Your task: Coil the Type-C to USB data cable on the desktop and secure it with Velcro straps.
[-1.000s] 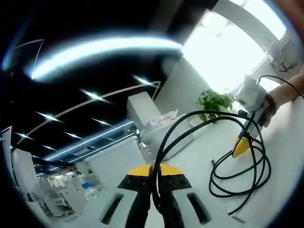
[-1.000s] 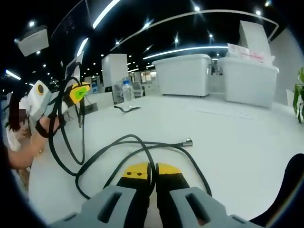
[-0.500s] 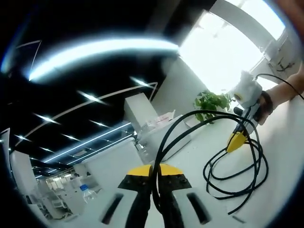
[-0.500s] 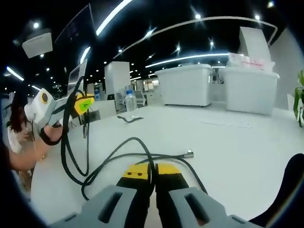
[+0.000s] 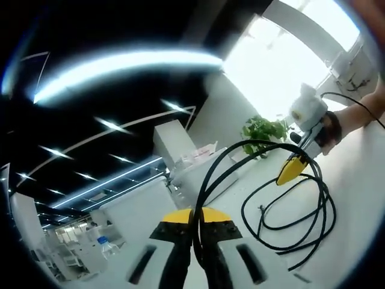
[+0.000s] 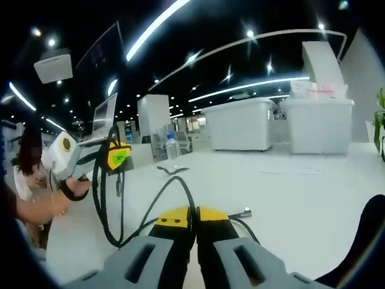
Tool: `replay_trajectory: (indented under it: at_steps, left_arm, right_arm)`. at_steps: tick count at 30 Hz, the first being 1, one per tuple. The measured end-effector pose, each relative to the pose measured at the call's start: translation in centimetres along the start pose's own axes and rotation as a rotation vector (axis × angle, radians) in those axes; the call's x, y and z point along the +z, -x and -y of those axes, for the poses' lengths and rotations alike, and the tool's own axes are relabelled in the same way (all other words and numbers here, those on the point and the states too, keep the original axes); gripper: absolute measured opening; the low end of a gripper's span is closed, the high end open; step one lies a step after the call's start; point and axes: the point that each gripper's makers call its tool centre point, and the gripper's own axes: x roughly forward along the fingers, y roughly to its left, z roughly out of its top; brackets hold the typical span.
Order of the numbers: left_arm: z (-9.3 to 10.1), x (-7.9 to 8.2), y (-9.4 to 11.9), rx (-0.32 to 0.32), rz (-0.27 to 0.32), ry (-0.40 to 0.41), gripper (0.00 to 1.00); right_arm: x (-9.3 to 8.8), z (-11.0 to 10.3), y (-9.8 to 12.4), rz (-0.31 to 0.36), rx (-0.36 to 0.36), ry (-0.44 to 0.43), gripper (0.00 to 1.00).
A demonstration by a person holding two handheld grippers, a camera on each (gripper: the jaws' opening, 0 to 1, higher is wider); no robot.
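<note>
The black data cable [image 5: 283,238] runs in several loops between both grippers. My left gripper [image 5: 194,212] is shut on two strands that arch up and right to the right gripper [image 5: 293,170], held by a hand. The lower loops hang over the white table [image 5: 355,198], and a metal plug [image 5: 260,209] dangles free. In the right gripper view, my right gripper [image 6: 196,211] is shut on the cable [image 6: 107,211]. The left gripper [image 6: 117,155] holds hanging loops at the left. A silver plug [image 6: 245,212] lies on the table. A small dark strap-like strip [image 6: 171,170] lies farther back.
Two large white bins [image 6: 240,123] [image 6: 316,123] stand at the back of the table, with a water bottle [image 6: 172,144] and a laptop [image 6: 105,117] to their left. A potted plant [image 5: 261,129] sits at the far edge. A dark shape [image 6: 370,241] fills the lower right.
The two grippers have drawn closer together. The cable loops have risen off the table and now hang between them.
</note>
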Motion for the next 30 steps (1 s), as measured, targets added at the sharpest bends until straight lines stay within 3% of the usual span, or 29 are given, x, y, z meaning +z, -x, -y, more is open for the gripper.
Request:
replay_trajectory:
  at_steps: [9,20,30]
  left_arm:
    - [0.3,0.1,-0.1,-0.013,0.006,-0.006,0.05]
    - [0.8,0.2,-0.2,-0.036,0.012,-0.009,0.05]
    - [2.1,0.7,-0.2,-0.094,0.037,-0.004,0.05]
  right_arm:
    - [1.7,-1.4,0.3,0.081,0.047,0.027,0.03]
    - [2.4,-3.7,0.4,0.121,0.115,0.095,0.03]
    - [3.0,-4.8,0.6,0.16,0.151,0.124,0.03]
